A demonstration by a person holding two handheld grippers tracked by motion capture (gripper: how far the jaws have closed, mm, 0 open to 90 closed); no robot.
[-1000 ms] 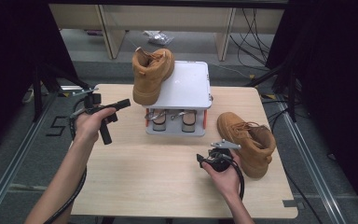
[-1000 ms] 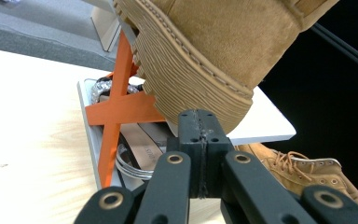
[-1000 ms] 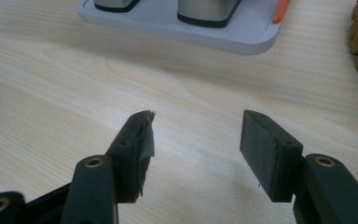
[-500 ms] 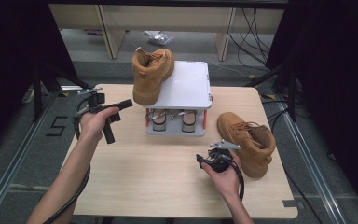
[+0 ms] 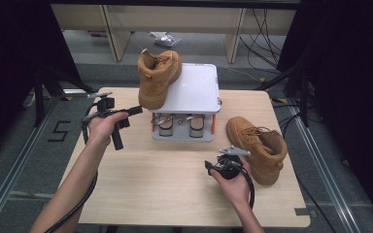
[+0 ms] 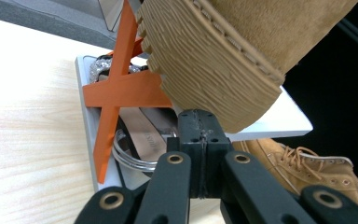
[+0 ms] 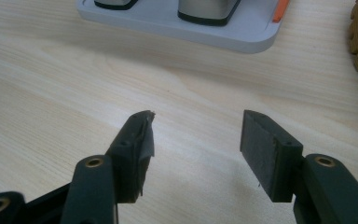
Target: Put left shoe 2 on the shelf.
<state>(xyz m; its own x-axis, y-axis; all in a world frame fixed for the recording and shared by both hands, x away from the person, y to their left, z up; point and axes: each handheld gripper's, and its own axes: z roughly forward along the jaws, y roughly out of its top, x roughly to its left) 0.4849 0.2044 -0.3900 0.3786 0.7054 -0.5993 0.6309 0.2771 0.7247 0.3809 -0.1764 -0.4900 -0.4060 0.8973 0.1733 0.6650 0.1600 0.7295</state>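
Left gripper (image 5: pixel 137 109): jaws pressed together with nothing between them; held above the left part of the bench (image 5: pixel 141 179), tips pointing toward the boot on the rack. In the left gripper view the closed tips (image 6: pixel 198 135) sit just below the boot's ribbed sole; whether they touch it I cannot tell.
Right gripper (image 5: pixel 208 166): jaws spread wide, empty, low over bare bench just left of the second boot. In the right gripper view the two pads (image 7: pixel 266 149) stand well apart with only wood between them.
Boot on the rack (image 5: pixel 156 77): tan, upright, on the left part of the white top plate, its toe overhanging the front left corner.
Second boot (image 5: pixel 257 145): tan, on the bench to the right of the rack, near the right gripper but apart from it.
Rack (image 5: pixel 199 90): white top plate on orange side struts; on the lower shelf a pair of shoes (image 5: pixel 180 124) stand side by side.
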